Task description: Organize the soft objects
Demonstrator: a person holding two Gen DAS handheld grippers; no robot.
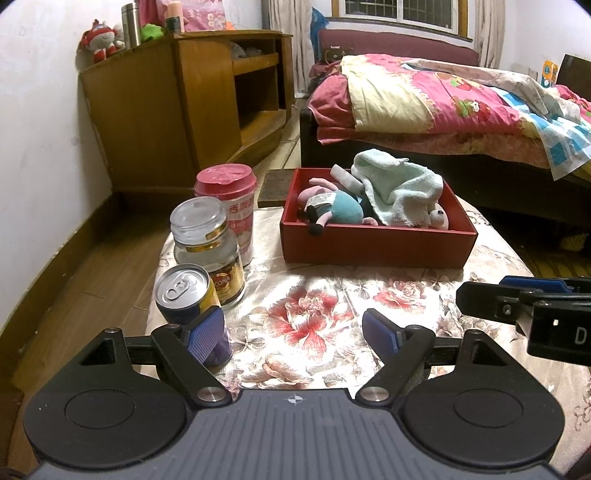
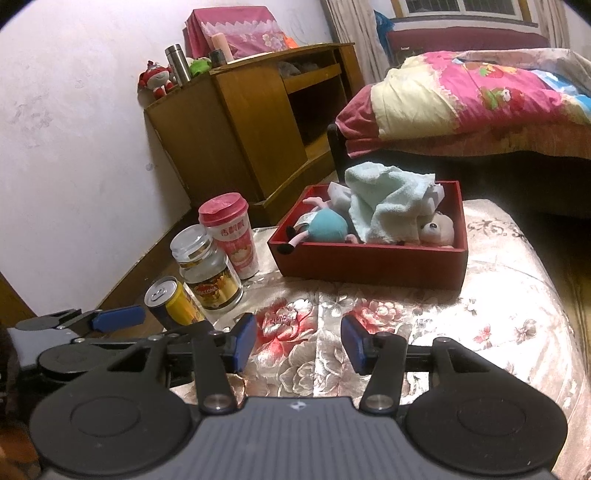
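I'm holding both tongs, left (image 1: 293,334) and right (image 2: 297,345), apart w/ nothing between them over the table (image 1: 369,306), judging the mint towel (image 1: 397,188) piled in the red box (image 1: 376,245) as light, floppy, best pinched at a bunched fold.

You faced a white wall (image 1: 44,122) on the left, a wooden cabinet (image 1: 177,110) against it, wood flooring (image 1: 92,280) below, and a bed (image 1: 443,110) under a far window (image 1: 399,14).
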